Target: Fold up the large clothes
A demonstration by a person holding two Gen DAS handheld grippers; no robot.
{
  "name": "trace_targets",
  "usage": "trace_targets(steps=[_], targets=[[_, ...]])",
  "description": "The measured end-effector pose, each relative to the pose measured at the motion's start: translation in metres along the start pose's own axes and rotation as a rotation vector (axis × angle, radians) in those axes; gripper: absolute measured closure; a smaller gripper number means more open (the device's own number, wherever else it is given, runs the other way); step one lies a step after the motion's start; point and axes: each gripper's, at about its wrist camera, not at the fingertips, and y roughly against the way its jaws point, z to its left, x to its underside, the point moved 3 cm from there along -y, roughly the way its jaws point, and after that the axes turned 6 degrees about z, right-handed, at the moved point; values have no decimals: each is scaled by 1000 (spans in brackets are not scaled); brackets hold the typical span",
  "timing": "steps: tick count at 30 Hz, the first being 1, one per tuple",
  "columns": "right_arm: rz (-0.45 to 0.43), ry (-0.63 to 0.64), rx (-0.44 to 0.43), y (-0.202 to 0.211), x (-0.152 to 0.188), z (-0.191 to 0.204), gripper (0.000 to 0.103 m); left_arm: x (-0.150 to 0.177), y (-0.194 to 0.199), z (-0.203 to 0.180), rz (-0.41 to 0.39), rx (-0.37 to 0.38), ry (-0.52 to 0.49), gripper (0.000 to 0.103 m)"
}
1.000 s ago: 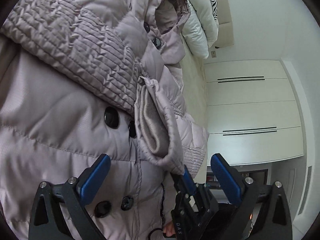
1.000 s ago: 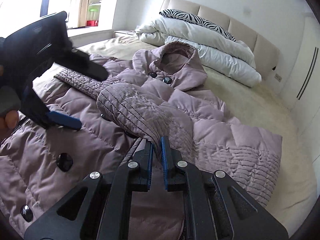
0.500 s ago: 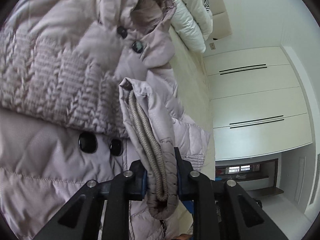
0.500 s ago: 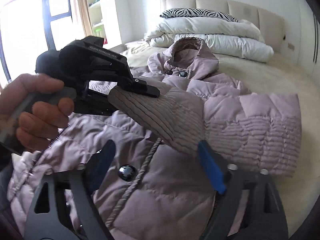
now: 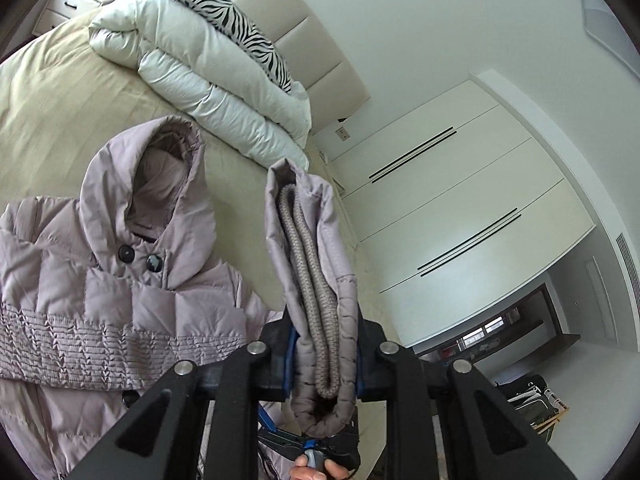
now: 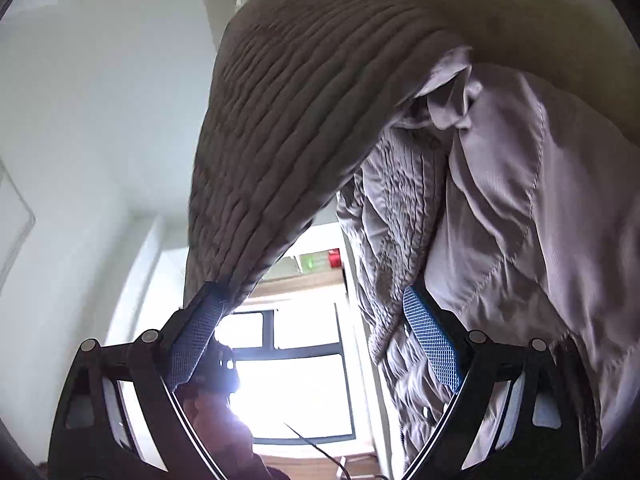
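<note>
A beige bed [image 5: 72, 92] is covered by the mauve quilted coat [image 5: 120, 280], hood toward a folded white duvet [image 5: 208, 80]. The coat's sleeve cuff [image 5: 316, 300] is pinched between the pads of the left gripper [image 5: 324, 354]. The right gripper [image 6: 316, 356] is spread wide, nothing pinched, the draped sleeve brushing one pad.

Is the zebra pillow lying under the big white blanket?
No, the zebra pillow lies on top of the folded white blanket, up against the headboard.
</note>
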Motion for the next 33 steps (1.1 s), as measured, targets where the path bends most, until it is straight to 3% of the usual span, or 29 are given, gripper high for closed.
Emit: trace_targets(steps=[3,5,10,14,17,22,25,30,33], targets=[[-105,-72,-56,-2,-23,-8,11,-3,11,-6,-40,-2,-36,80],[-152,-76,-50,-3,-35,-8,11,-8,19,-2,-69,11,-32,80],[-209,-88,-42,-10,-59,-9,9,-20,40,30,-123,32,41,80],[-189,-77,13,-24,-65,-9,9,-20,48,47,-135,31,66,80],[-249,-96,33,-18,-75,-9,9,-18,53,60,-145,18,81,80],[-363,16,135,12,-99,7,10,-10,49,100,-136,-21,135,80],[-348,24,141,14,-106,6,10,-4,41,132,-111,-62,161,80],[-242,76,138,1,-103,21,9,12,29,199,-74,-147,260,80],[-291,113,212,5,-112,25,9,27,25,237,-51,-192,321,80]])
